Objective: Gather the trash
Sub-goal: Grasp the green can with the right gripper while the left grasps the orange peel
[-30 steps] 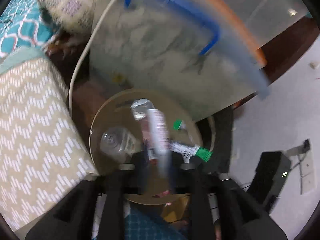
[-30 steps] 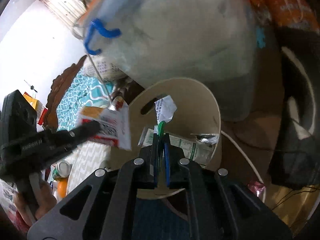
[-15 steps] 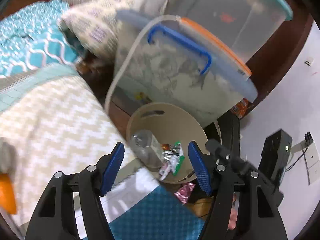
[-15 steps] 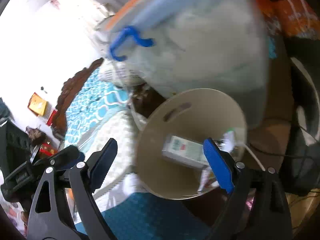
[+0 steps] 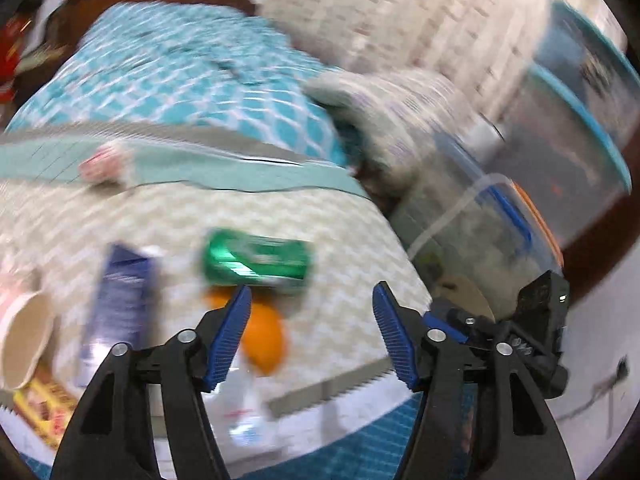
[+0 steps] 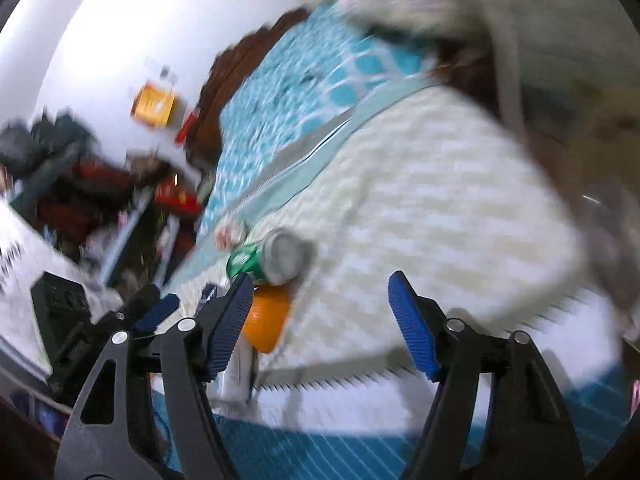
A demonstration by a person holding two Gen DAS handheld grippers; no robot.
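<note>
Both views are blurred by motion. A green can (image 5: 256,260) lies on its side on the zigzag blanket (image 5: 320,216), just beyond my open, empty left gripper (image 5: 312,332). An orange object (image 5: 266,336) lies below the can. A dark blue carton (image 5: 120,304), a paper cup (image 5: 20,340) and a clear bottle (image 5: 244,408) lie to the left. The right wrist view shows the can (image 6: 272,260) and orange object (image 6: 266,324) by my open, empty right gripper (image 6: 320,320). The tan bin (image 5: 468,296) shows at the right edge of the bed.
Stacked clear storage tubs (image 5: 500,232) stand right of the bed, above the bin. A teal patterned bedspread (image 5: 180,80) and pillow (image 5: 392,104) lie farther back. A crumpled pink-white scrap (image 5: 102,162) rests on the blanket. Clutter (image 6: 100,188) stands beyond the bed.
Both grippers opened and dropped their trash into the bin, then swung away from the bin to the litter on the bed. They now face the green can.
</note>
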